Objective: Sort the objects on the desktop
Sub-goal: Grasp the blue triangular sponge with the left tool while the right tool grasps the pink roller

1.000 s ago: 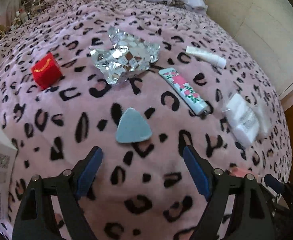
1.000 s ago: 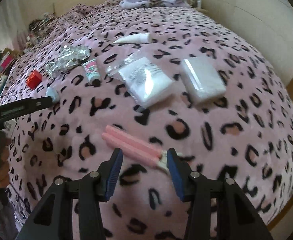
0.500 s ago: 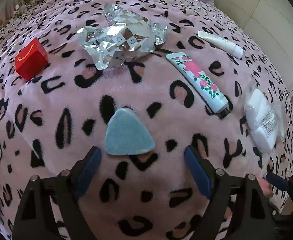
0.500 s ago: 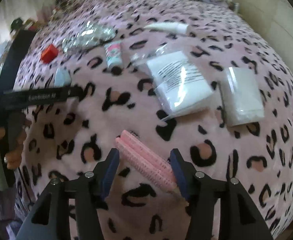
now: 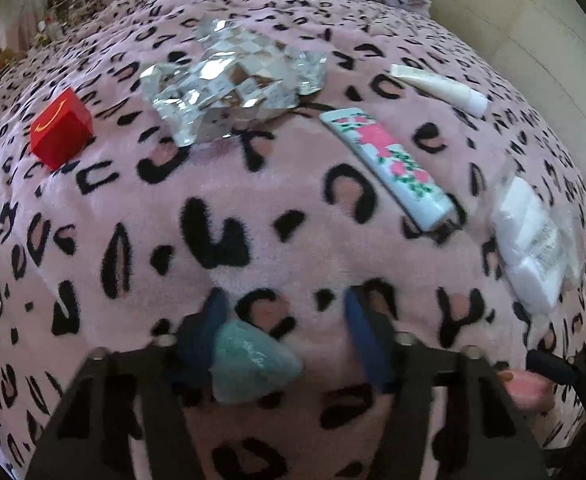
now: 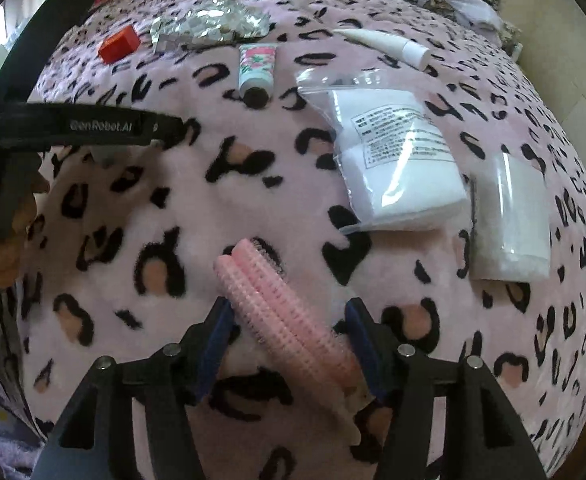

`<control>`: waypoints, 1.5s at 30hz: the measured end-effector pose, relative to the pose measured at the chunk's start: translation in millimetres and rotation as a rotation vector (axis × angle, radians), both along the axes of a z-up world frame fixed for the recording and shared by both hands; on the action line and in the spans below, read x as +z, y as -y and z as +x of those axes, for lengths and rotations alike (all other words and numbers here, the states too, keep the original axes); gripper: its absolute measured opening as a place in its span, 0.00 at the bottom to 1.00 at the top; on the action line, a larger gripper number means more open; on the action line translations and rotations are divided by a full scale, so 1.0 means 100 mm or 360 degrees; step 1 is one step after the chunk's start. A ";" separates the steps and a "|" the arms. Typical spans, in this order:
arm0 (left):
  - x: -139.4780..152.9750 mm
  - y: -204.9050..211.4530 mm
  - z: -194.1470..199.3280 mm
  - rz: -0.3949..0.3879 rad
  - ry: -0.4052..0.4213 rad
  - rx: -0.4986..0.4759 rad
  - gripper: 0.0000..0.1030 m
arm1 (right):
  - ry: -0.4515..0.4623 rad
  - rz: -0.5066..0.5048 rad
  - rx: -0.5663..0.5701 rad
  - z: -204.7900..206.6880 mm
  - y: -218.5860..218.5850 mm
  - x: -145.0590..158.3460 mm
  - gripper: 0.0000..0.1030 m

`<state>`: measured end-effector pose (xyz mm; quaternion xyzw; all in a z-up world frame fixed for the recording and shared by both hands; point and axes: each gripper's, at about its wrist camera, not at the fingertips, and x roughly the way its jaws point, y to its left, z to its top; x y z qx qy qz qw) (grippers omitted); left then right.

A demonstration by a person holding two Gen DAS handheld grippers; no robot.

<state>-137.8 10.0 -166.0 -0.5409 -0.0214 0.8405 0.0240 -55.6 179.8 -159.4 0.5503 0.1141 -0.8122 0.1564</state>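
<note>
Straddling a pale blue triangular sponge (image 5: pixel 253 364), the left gripper (image 5: pixel 289 344) sits low over the leopard-print blanket (image 5: pixel 221 184) of the bed with its blue fingers spread; the sponge lies against the left finger (image 5: pixel 203 332) and apart from the other, so nothing is pinched. Beyond it in the left wrist view lie a crumpled foil wrapper (image 5: pixel 233 92), a small red box (image 5: pixel 61 128) off to the left, a floral-print tube (image 5: pixel 389 168) pointing diagonally toward the right, and a white tube (image 5: pixel 441 90) farther back. A clear bag of white pads (image 5: pixel 533 240) rests at the right edge.

The right gripper (image 6: pixel 289 340) is also spread, its fingers on either side of a pair of pink ribbed hair rollers (image 6: pixel 281 304) that lie side by side and diagonally on the blanket. The rollers' near end sits close against the right finger (image 6: pixel 367 348), and whether it touches cannot be told; the left finger stands just beside them. Ahead in this view are the bag of white pads (image 6: pixel 397 160), a second clear packet (image 6: pixel 509 220) just right of it, the floral-print tube (image 6: pixel 257 66), white tube (image 6: pixel 389 44), foil wrapper (image 6: pixel 209 26) and red box (image 6: pixel 119 44). The left gripper's black arm and the person's hand (image 6: pixel 9 232) show at the left edge.
</note>
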 end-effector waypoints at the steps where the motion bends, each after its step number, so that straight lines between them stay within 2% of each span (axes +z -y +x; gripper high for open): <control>1: 0.02 -0.02 0.01 -0.0016 -0.0009 -0.0014 0.38 | -0.0004 -0.0015 -0.0029 0.01 -0.02 0.01 0.52; 4: 0.06 -0.10 0.02 -0.0073 -0.0028 -0.0049 0.19 | -0.0021 -0.0068 -0.0129 0.02 -0.07 0.03 0.47; 6: 0.08 -0.12 0.03 -0.0099 -0.0036 -0.0062 0.14 | -0.0032 -0.0083 -0.0205 0.02 -0.10 0.04 0.44; 10: 0.11 -0.13 0.06 -0.0114 -0.0037 -0.0070 0.11 | -0.0039 -0.0121 -0.0339 -0.02 -0.16 0.04 0.41; 14: 0.15 -0.11 0.13 -0.0127 -0.0040 -0.0070 0.13 | -0.0016 -0.0148 -0.0382 -0.02 -0.22 0.04 0.41; 15: 0.16 -0.11 0.14 -0.0136 -0.0039 -0.0066 0.23 | -0.0015 -0.0146 -0.0382 -0.02 -0.22 0.04 0.41; 16: 0.15 -0.10 0.15 -0.0139 -0.0037 -0.0064 0.42 | -0.0014 -0.0143 -0.0381 -0.02 -0.22 0.04 0.41; 17: 0.14 -0.10 0.16 -0.0143 -0.0035 -0.0062 0.55 | -0.0013 -0.0141 -0.0381 -0.02 -0.22 0.04 0.41; 18: 0.13 -0.09 0.17 -0.0146 -0.0033 -0.0060 0.72 | -0.0013 -0.0139 -0.0380 -0.02 -0.22 0.04 0.41; 19: 0.12 -0.09 0.18 -0.0149 -0.0030 -0.0057 0.75 | -0.0012 -0.0136 -0.0380 -0.02 -0.23 0.04 0.41; 26: 0.06 -0.05 0.25 -0.0170 -0.0014 -0.0041 0.75 | 0.0001 -0.0152 -0.0392 -0.03 -0.26 0.03 0.41; 28: 0.03 -0.03 0.26 -0.0154 -0.0014 -0.0036 0.73 | 0.0002 -0.0151 -0.0391 -0.03 -0.26 0.03 0.41; 29: 0.01 -0.03 0.26 -0.0145 -0.0014 -0.0036 0.69 | 0.0001 -0.0150 -0.0391 -0.03 -0.26 0.03 0.41; 30: 0.01 -0.02 0.27 -0.0132 -0.0010 -0.0040 0.52 | 0.0001 -0.0150 -0.0391 -0.03 -0.26 0.03 0.41; 31: 0.00 -0.03 0.26 -0.0124 -0.0004 -0.0042 0.39 | 0.0001 -0.0150 -0.0392 -0.04 -0.26 0.03 0.41; 34: -0.01 -0.03 0.26 -0.0102 0.0011 -0.0048 0.39 | -0.0003 -0.0153 -0.0398 -0.04 -0.26 0.04 0.41; 45: 0.10 -0.09 0.37 -0.0195 -0.0045 -0.0071 0.38 | -0.0071 -0.0202 -0.0497 0.00 -0.33 0.17 0.38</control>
